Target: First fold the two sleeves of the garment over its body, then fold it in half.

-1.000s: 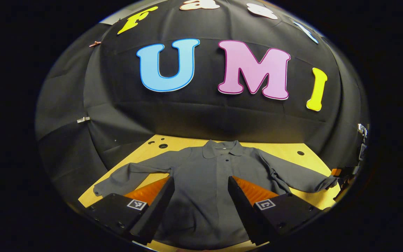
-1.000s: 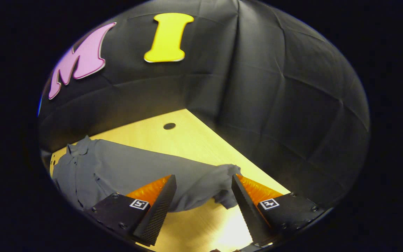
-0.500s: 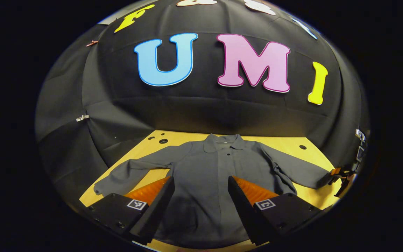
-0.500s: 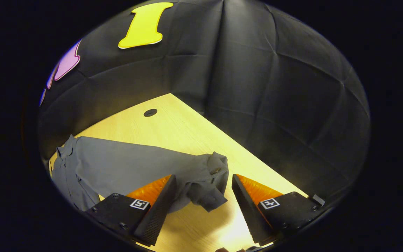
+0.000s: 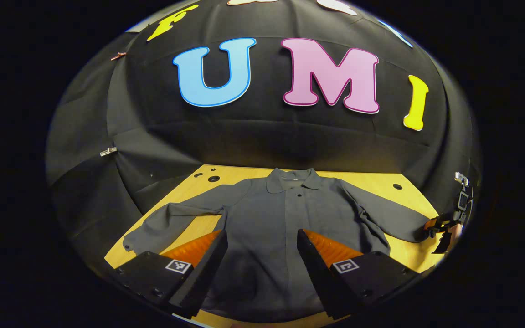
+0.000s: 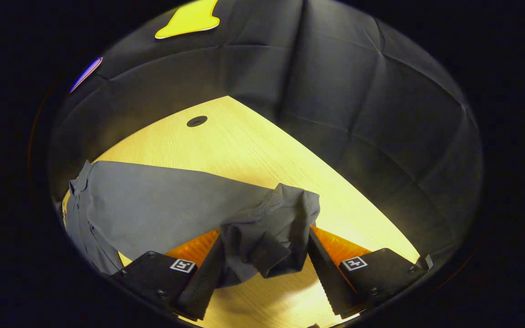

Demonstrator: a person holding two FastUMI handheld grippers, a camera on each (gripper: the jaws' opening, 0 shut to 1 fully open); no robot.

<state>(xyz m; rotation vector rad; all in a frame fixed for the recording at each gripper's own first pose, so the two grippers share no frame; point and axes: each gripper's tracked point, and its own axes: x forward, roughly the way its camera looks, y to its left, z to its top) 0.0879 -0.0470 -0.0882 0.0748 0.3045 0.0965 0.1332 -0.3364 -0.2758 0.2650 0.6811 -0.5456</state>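
Note:
A grey long-sleeved shirt [image 5: 285,218] lies flat on the wooden table [image 5: 372,182], collar at the far side and both sleeves spread out. My left gripper [image 5: 260,234] hovers open over the shirt's lower body, holding nothing. In the left gripper view, the right gripper [image 5: 442,228] sits at the end of the shirt's right sleeve [image 5: 394,218]. In the right gripper view, the bunched cuff [image 6: 271,232] of that sleeve lies between the fingers of my right gripper [image 6: 265,234]. Its jaws stand wide apart around the cuff, not pressed onto it.
The black booth cloth [image 6: 358,114] closes the table in behind and to the right. Round holes mark the tabletop [image 6: 244,146] near its far corners [image 6: 197,121] [image 5: 213,178]. Bare wood lies beyond the sleeve toward the table's right edge.
My right gripper has moved forward and down onto the sleeve end, so the cuff now sits between its fingers. The left gripper has drifted only slightly.

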